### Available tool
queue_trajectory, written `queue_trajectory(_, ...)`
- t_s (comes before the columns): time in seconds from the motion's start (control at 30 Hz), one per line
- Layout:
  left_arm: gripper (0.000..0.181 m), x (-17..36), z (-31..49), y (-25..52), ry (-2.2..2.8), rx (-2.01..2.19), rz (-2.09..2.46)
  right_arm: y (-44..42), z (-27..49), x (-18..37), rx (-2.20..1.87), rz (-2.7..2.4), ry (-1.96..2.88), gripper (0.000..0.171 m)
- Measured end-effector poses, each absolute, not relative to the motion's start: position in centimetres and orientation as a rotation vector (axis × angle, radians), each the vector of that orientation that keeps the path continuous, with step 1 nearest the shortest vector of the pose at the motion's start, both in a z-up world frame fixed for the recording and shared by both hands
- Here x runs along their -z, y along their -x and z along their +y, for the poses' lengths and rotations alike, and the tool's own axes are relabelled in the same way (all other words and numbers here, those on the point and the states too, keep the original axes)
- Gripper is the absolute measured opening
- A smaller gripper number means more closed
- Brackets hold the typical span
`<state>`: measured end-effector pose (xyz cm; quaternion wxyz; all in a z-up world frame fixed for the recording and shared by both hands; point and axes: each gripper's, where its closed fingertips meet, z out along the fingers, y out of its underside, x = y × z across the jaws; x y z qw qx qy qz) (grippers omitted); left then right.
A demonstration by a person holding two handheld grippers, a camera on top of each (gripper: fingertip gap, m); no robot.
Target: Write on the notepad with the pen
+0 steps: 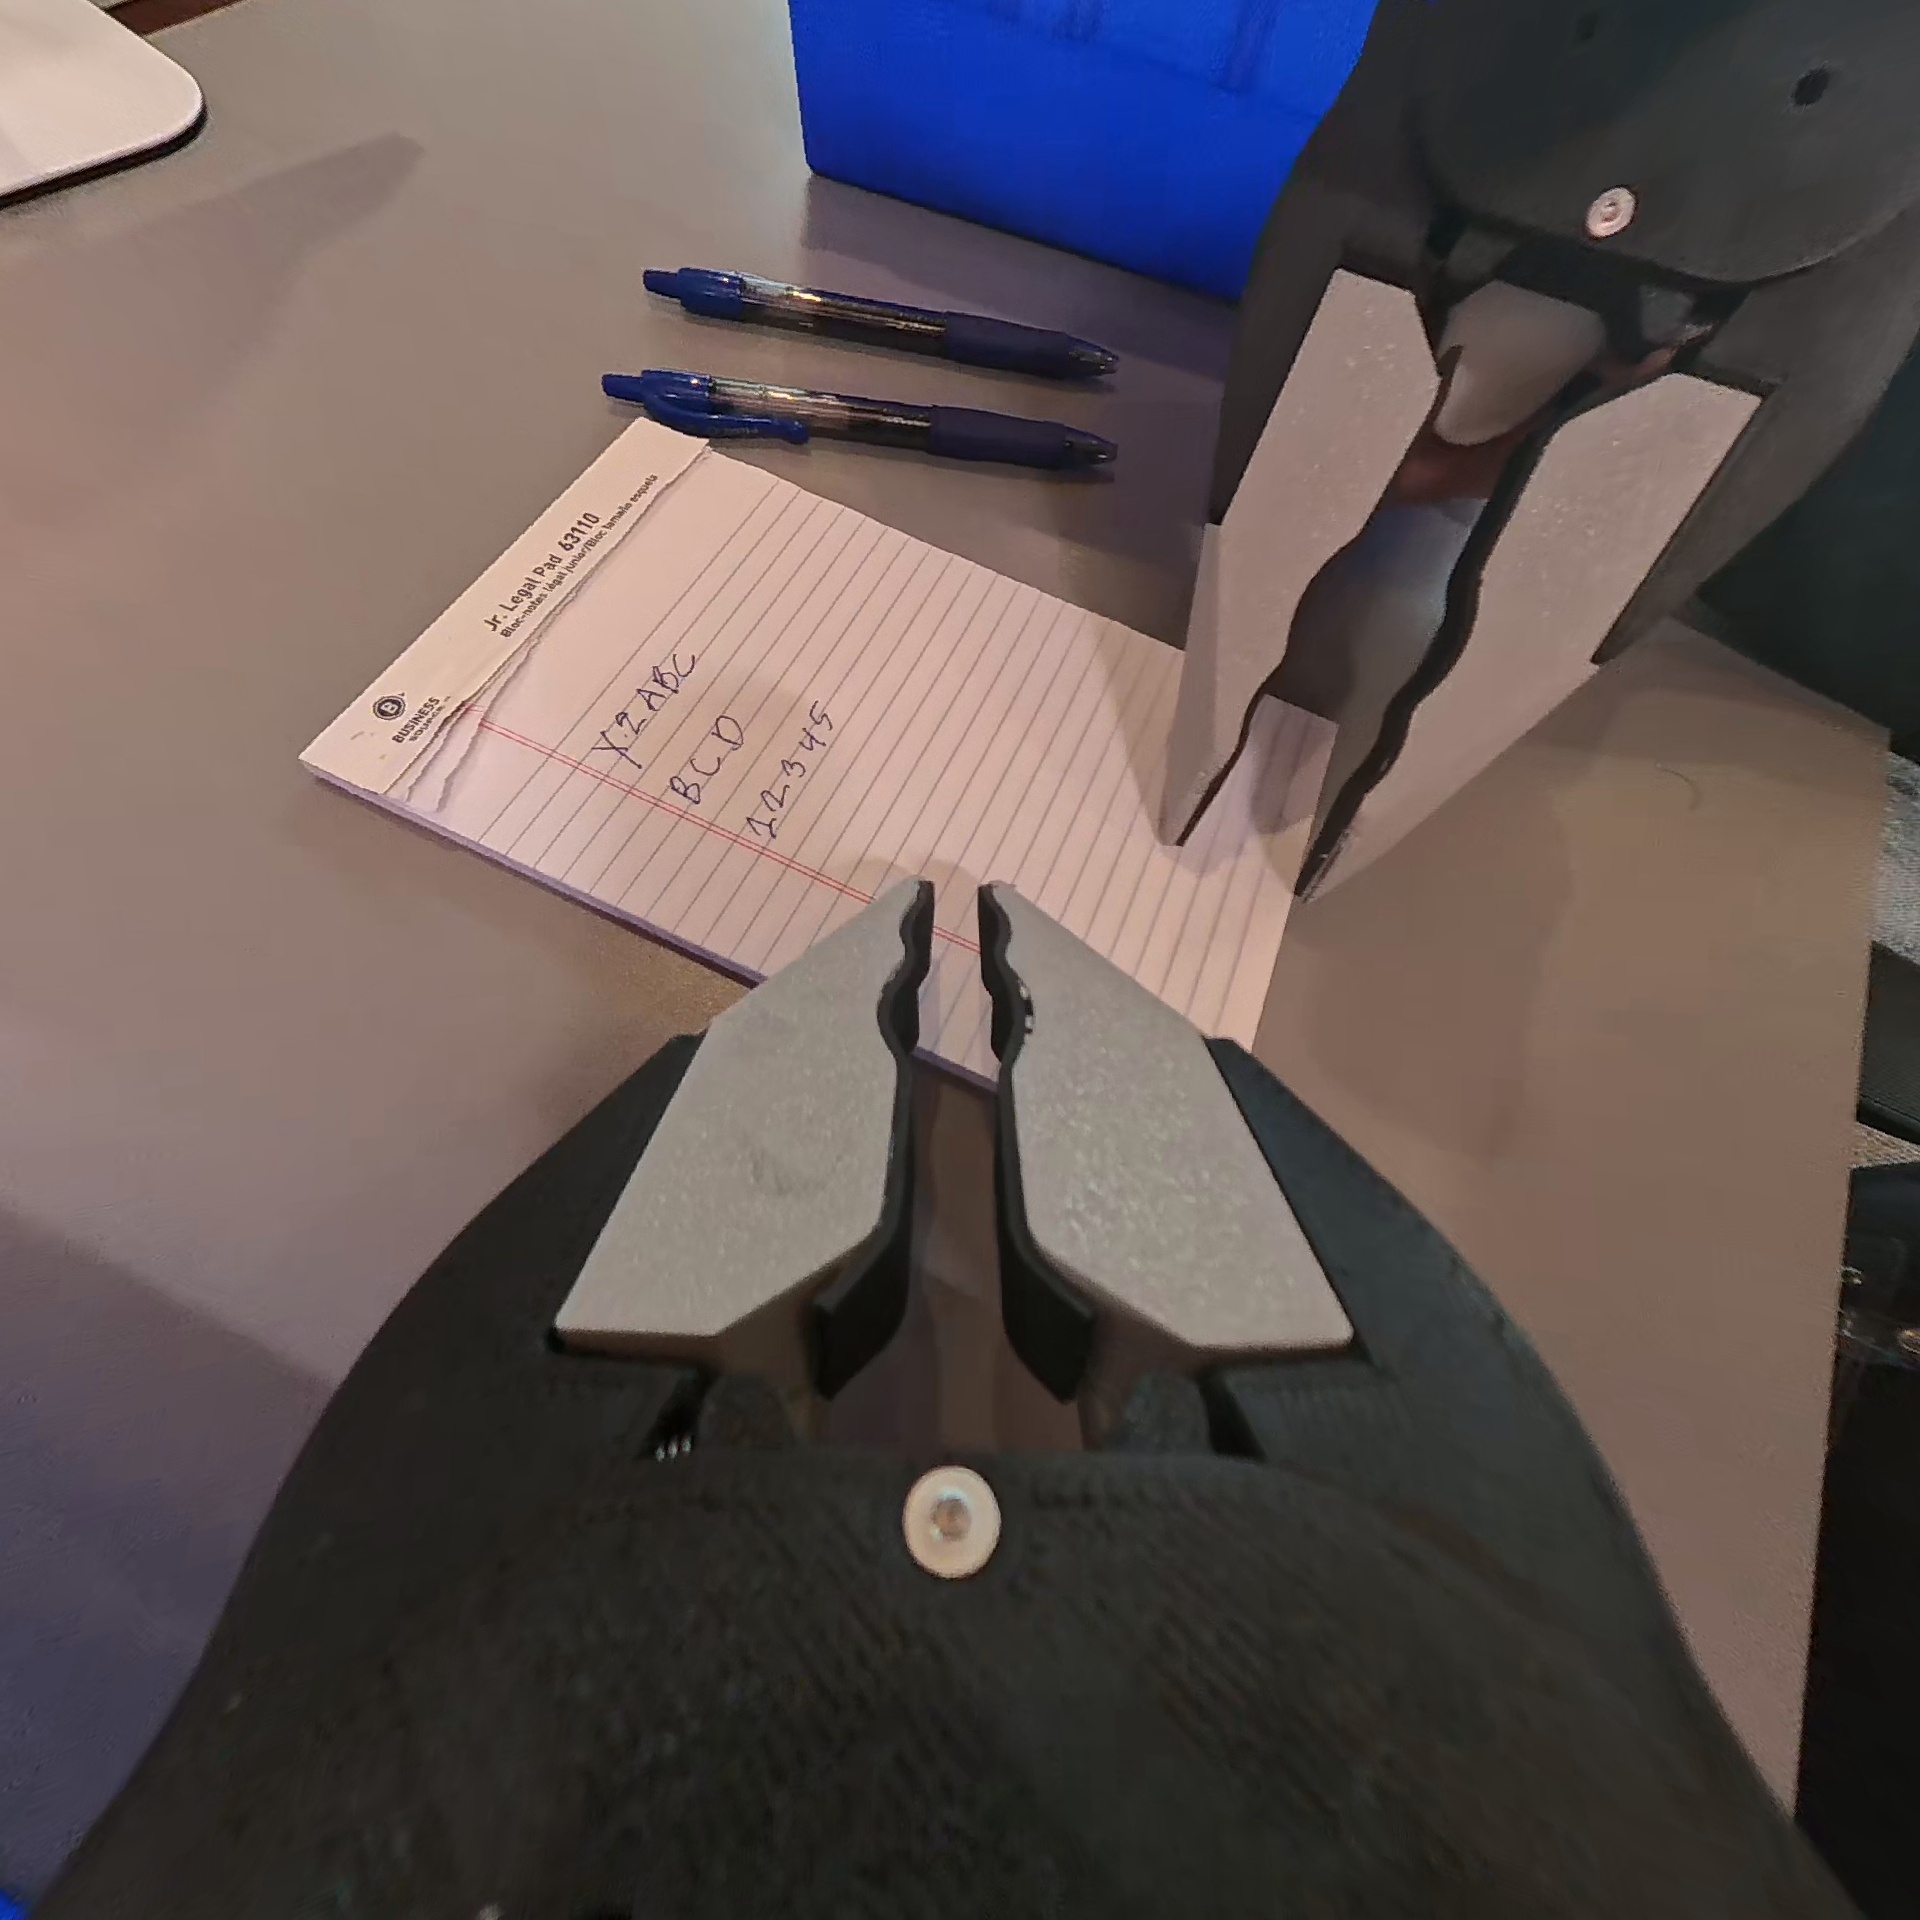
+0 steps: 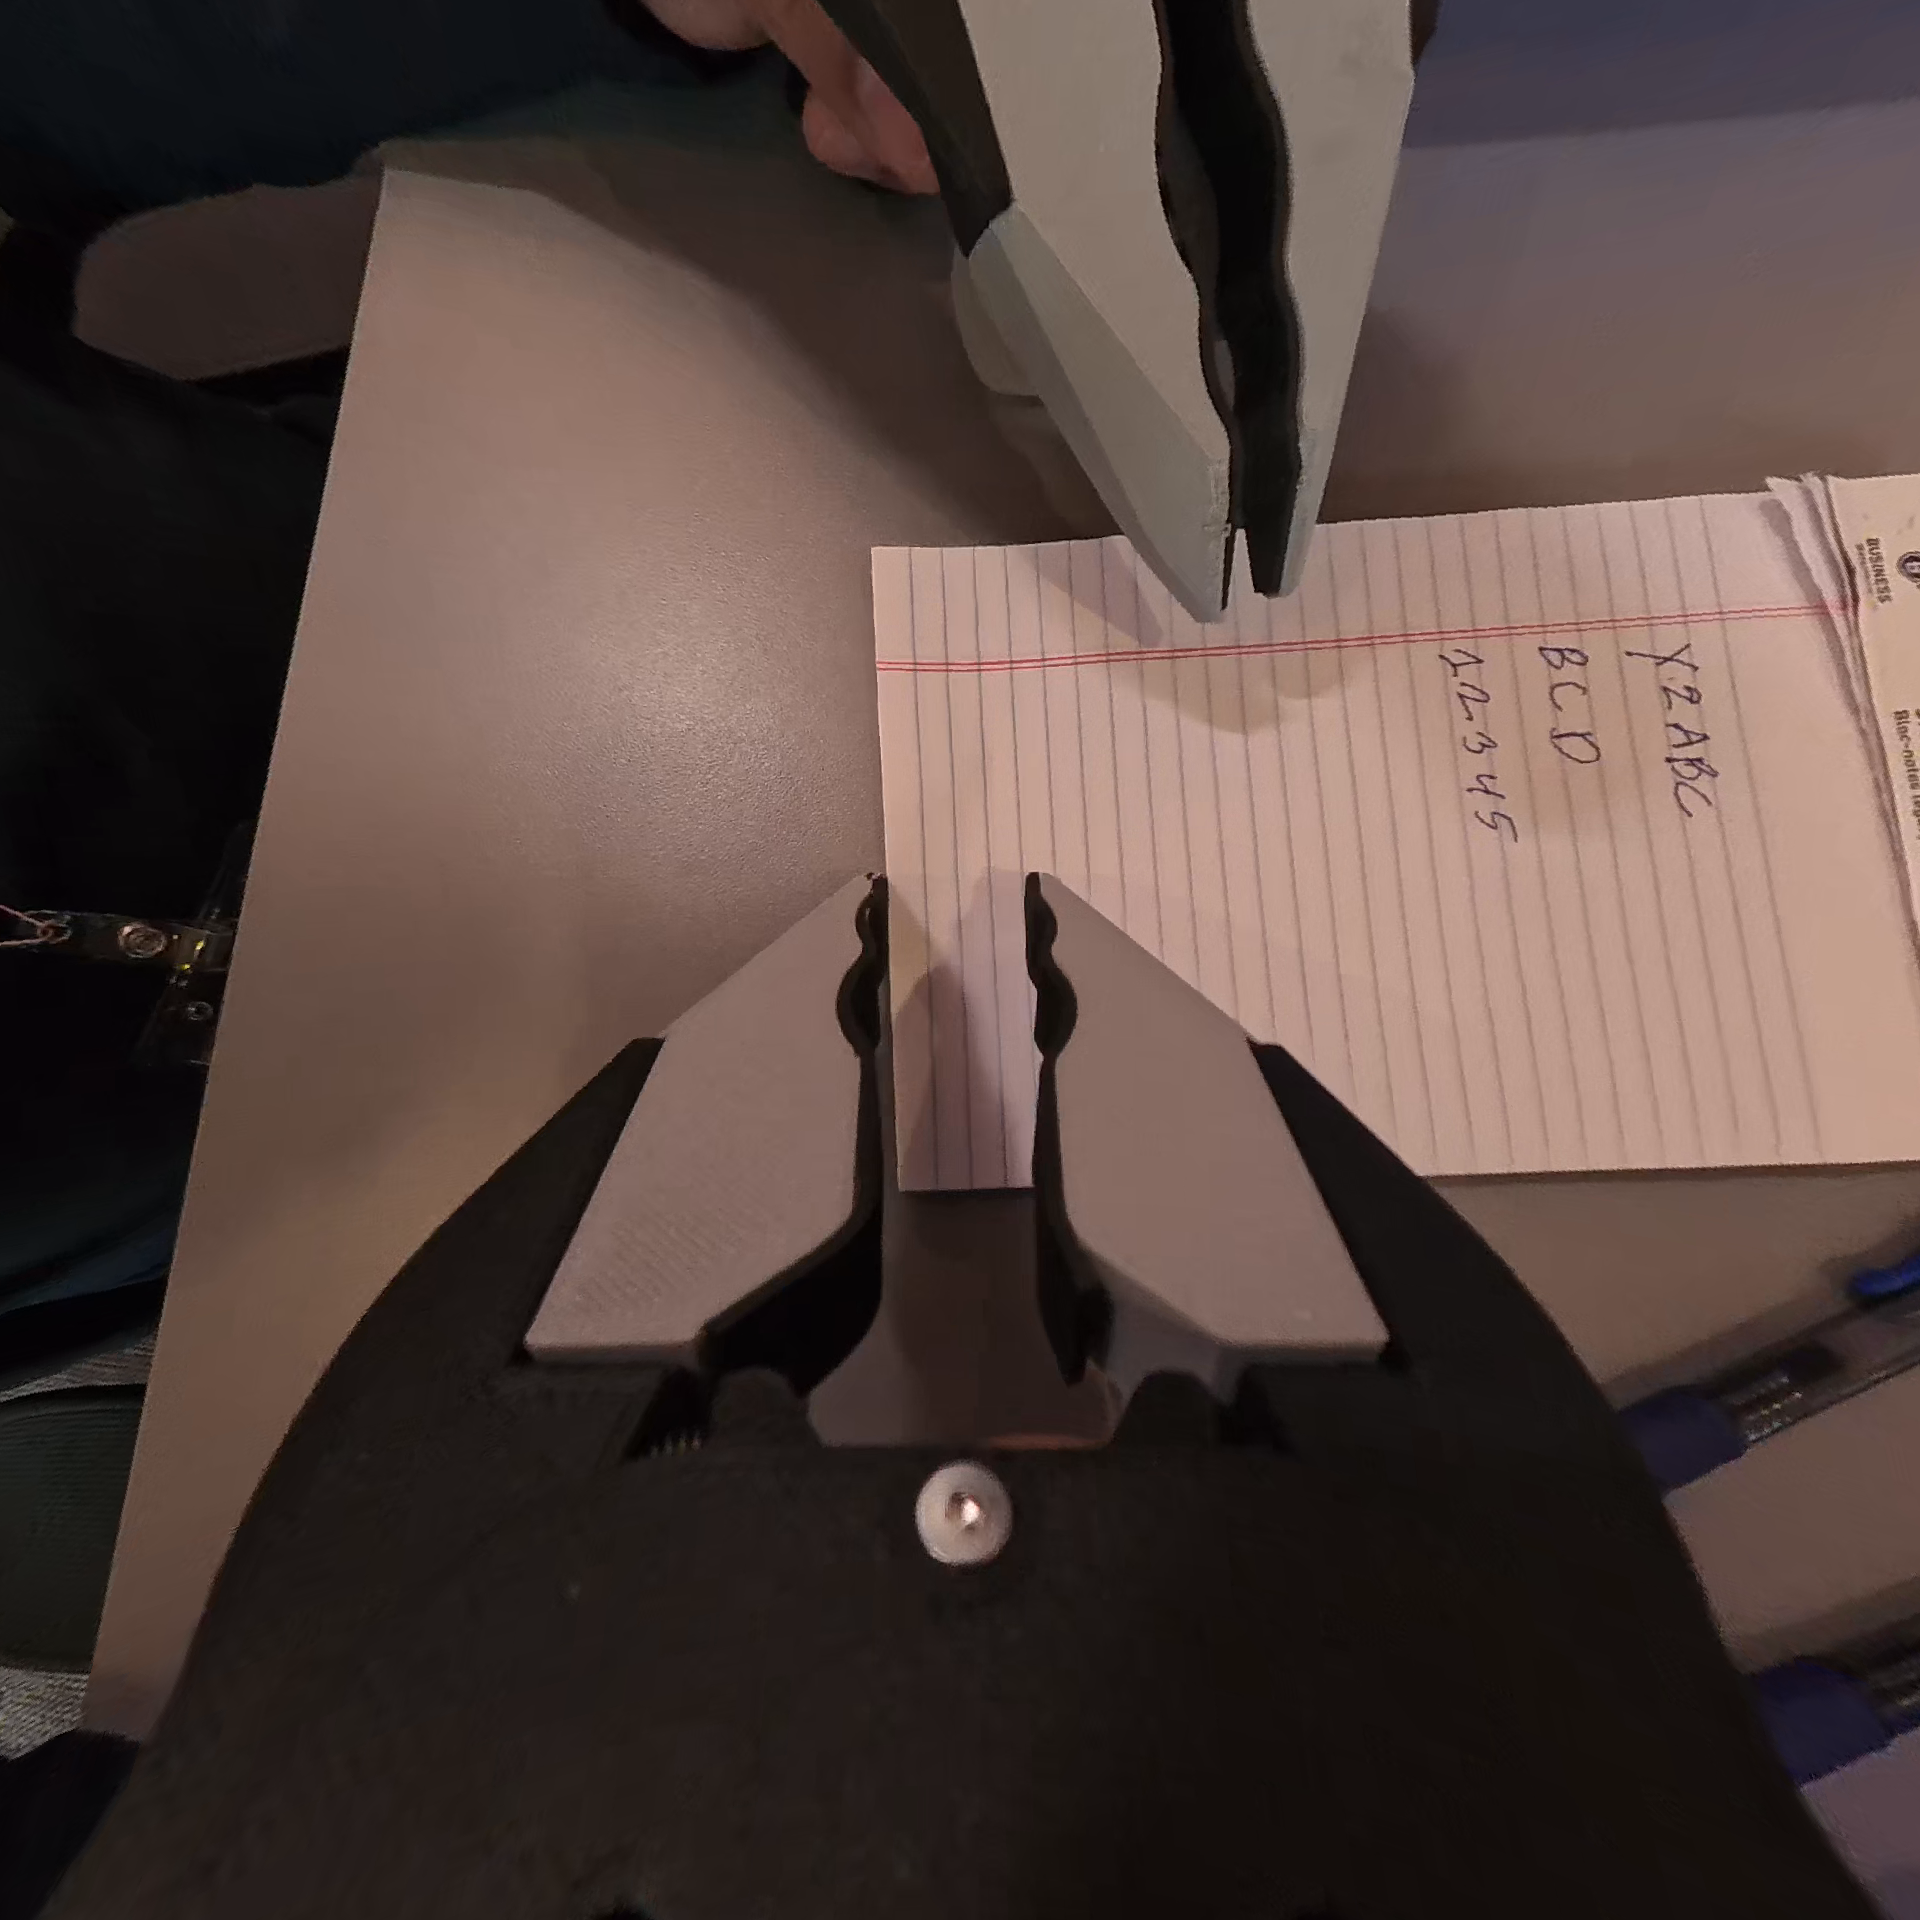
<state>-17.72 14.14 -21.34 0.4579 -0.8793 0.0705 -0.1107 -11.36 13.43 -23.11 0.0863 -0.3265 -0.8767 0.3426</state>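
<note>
- The notepad (image 1: 831, 727) lies flat on the grey table (image 1: 260, 520), its lined white sheet facing up and its bound header strip at the end away from the table's near edge.
- Three short rows of dark handwriting sit on the pad near the header, just beside the red margin line.
- Two blue pens lie on the table just beyond the pad's header end, parallel to each other and apart from the pad's sheet: the near pen (image 1: 862, 416) almost at the pad's corner, the far pen (image 1: 883, 317) beyond it.
- Neither pen is held by either gripper.
- A blue box (image 1: 1039, 114) stands on the table past the pens, on the far side from the pad.
- The left gripper (image 1: 956, 894) hangs over the pad's lower margin edge, its jaws nearly together with a thin gap and nothing between them.
- The right gripper (image 2: 956, 883) hangs over the pad's bottom corner, the end away from the header; its jaws stand parted with only the pad's paper showing through the gap.
- In the right wrist view the pens appear only as blurred blue shapes at the picture's lower right, past the pad's edge.
- A white object's corner (image 1: 83, 94) lies on the table far from the pad, at the upper left.
</note>
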Motion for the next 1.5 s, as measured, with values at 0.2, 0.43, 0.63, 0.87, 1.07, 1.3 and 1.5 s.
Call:
queue_trajectory(0.2,0.006,21.4,14.1,17.7,2.169,0.275,0.171,11.3,13.4,23.1,-1.048,-2.608,0.983,0.023)
queue_trajectory(0.43,0.006,21.5,14.1,17.7,2.174,0.281,0.170,11.3,13.4,23.1,-1.052,-2.604,0.989,0.023)
queue_trajectory(0.63,0.006,21.4,14.1,17.7,2.169,0.280,0.169,11.6,13.5,23.1,-0.975,-2.591,0.954,0.033)
queue_trajectory(0.87,0.007,21.6,14.1,17.6,2.185,0.282,0.183,11.3,14.6,22.8,-0.950,-2.578,0.975,0.044)
queue_trajectory(1.07,0.007,21.5,14.1,17.4,2.176,0.268,0.205,10.2,15.0,21.6,-0.974,-2.563,0.915,0.048)
queue_trajectory(1.3,0.007,21.6,14.1,17.4,2.181,0.268,0.203,10.6,15.6,23.3,-0.806,-2.591,0.929,0.057)
queue_trajectory(1.5,0.007,21.6,14.1,17.4,2.183,0.269,0.203,10.8,16.0,23.2,-0.772,-2.568,0.928,0.065)
